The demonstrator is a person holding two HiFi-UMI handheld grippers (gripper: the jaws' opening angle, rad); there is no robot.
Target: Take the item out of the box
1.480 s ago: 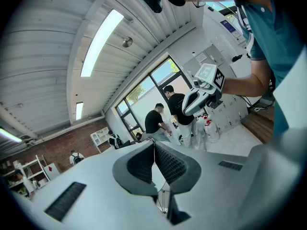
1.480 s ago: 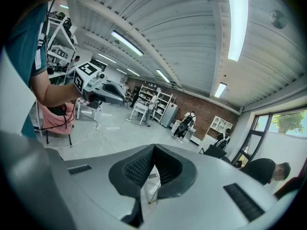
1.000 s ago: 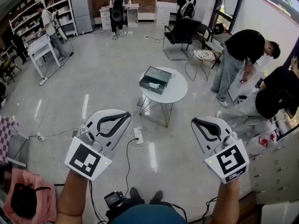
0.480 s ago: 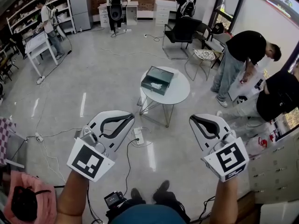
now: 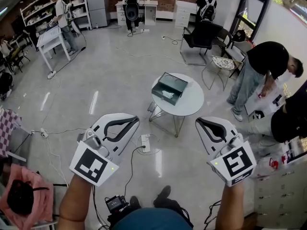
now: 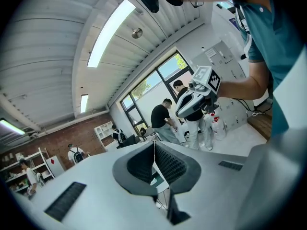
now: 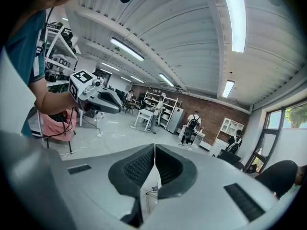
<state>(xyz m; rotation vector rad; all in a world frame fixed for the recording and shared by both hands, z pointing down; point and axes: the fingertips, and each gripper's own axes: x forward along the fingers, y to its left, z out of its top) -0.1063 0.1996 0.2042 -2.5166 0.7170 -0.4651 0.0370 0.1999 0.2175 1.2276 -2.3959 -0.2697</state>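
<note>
Grey polished floor of a large workroom, seen from above, with a round white tabletop on thin metal legs at centre. On the left half of the tabletop stands an open dark box, lid raised; a pale white item lies inside it, not yet taken out. The box reaches close to the tabletop's left rim, while the right half of the tabletop is bare. Open floor separates the tabletop from both tools; a power strip with its cable lies on the floor between them. The left hand-held gripper and the right hand-held gripper are held side by side, well apart from the box, one to each side of the tabletop's near edge. In each gripper view the jaws are pressed together with nothing between them. A person in black bends over just right of the tabletop, and a black chair stands beyond it. Compared with the earlier head views, the tabletop and box sit lower in the picture and nearer the grippers, whose jaws remain together
</note>
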